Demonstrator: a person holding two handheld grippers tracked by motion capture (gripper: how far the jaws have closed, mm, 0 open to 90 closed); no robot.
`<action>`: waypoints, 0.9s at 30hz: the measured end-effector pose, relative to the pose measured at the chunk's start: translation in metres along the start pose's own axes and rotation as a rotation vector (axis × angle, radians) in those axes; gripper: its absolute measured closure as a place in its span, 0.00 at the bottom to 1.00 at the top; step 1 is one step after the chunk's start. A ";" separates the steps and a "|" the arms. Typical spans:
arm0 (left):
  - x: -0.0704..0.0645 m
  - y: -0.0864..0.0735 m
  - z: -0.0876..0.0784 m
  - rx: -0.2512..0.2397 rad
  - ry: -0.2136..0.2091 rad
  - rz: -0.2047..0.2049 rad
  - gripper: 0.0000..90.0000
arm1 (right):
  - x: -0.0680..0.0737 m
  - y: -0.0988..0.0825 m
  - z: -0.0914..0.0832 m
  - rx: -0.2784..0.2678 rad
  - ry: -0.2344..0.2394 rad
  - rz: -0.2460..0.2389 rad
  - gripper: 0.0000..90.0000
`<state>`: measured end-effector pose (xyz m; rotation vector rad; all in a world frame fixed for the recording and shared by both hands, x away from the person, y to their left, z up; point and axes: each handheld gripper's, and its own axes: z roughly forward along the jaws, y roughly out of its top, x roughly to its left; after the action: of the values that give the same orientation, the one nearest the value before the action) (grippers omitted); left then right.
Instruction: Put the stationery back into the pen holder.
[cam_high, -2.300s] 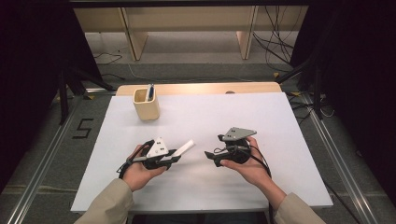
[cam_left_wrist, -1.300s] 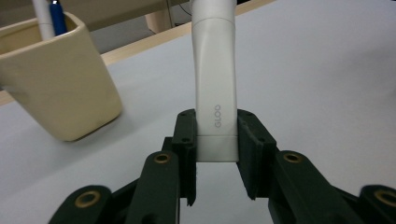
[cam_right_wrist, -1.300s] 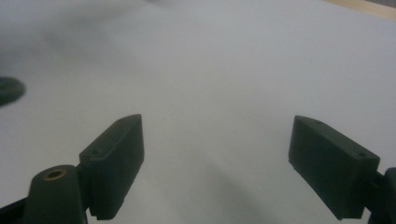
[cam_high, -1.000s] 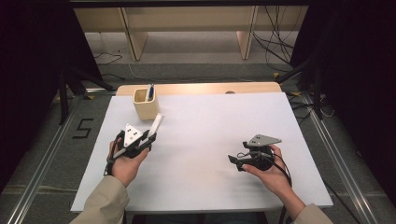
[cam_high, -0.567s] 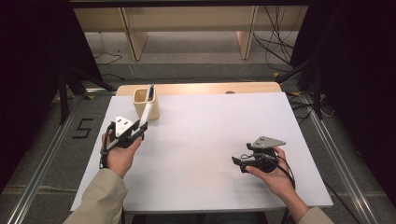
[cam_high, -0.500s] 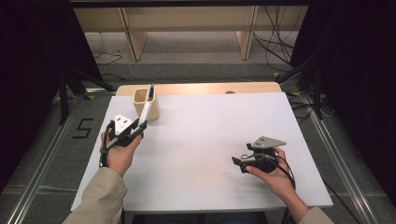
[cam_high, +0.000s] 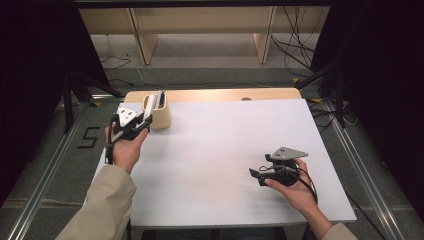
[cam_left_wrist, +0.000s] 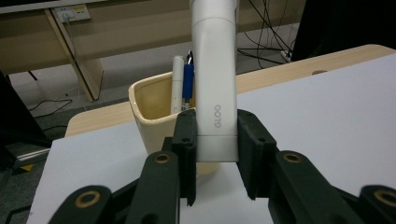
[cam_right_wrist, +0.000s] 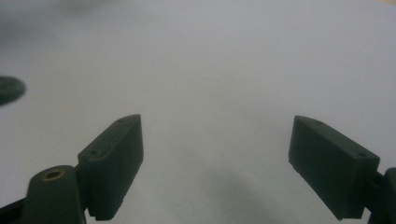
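1. Though nothing here can weigh it, the glue stick (cam_left_wrist: 215, 79) reads as a light, rigid plastic tube with a smooth, somewhat slippery skin, so my guess is that it slides in a loose hold rather than bends or breaks.
2. Its place now: clamped upright in the left gripper (cam_left_wrist: 215, 154), with the two black pads pressing on its flat lower sides just above the bottom end, near the "GLOO" lettering. In the high view the left gripper (cam_high: 134, 122) holds the glue stick (cam_high: 148, 105) off the table, right beside the cup (cam_high: 161, 116) at the far left of the white table (cam_high: 230, 150).
3. This low hold leaves most of the tube standing free above the pads. That suits lowering it into the cup (cam_left_wrist: 154, 116), but a knock against the rim could tip it, I judge.
4. Inside the cup stand a white pen (cam_left_wrist: 178, 84) and a blue pen (cam_left_wrist: 188, 81), so free room is limited; the stick probably needs the open side of the mouth.
5. A firm, steady squeeze seems enough, since the tube looks stiff and not fragile.
6. Well apart, the right gripper (cam_high: 264, 175) rests low over the near right of the table; its jaws stand wide apart with nothing between them, and bare white table (cam_right_wrist: 210, 70) lies beyond.
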<state>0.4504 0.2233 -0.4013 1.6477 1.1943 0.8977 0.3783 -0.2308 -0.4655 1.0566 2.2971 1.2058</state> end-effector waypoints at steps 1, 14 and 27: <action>0.001 0.001 0.002 0.001 0.004 -0.002 0.79 | 0.000 0.000 0.000 0.001 0.000 0.001 0.21; 0.013 0.013 0.028 0.024 0.040 -0.013 0.79 | 0.000 -0.001 0.001 0.004 0.005 -0.002 0.21; 0.018 0.018 0.044 0.042 0.053 -0.017 0.79 | -0.001 -0.001 0.002 0.005 0.008 0.000 0.21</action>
<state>0.5006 0.2276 -0.3990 1.6535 1.2689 0.9168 0.3793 -0.2309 -0.4677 1.0556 2.3072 1.2066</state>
